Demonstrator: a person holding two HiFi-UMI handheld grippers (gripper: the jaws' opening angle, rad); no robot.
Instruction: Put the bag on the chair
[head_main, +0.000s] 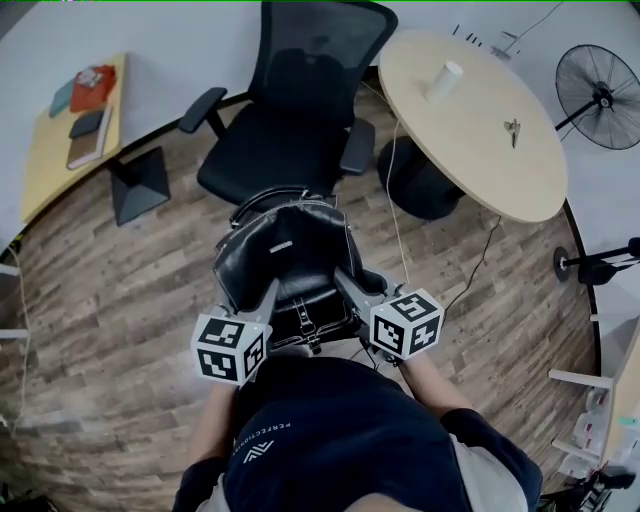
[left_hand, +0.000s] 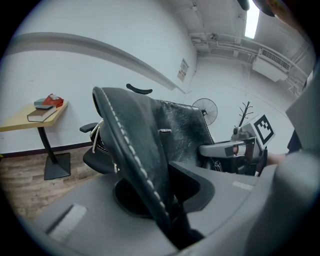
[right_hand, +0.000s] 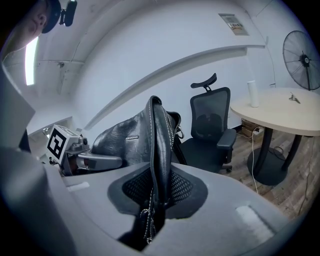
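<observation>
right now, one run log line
left gripper jaws: shut on bag | right gripper jaws: shut on bag | chair: ahead, bag not on it

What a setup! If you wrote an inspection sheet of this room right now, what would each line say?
Surface: wood-plank floor; the chair's seat is bare.
Job's things: black leather bag held up in front of the black office chair, not yet on it.
Clutter: white cup and small metal object on the round table; books on the side table.
Grippers: left gripper and right gripper each clamp a side of the bag.
Cables: thin cord hanging from the round table to the floor.
Surroundings: pedestal fan beyond the round table.
</observation>
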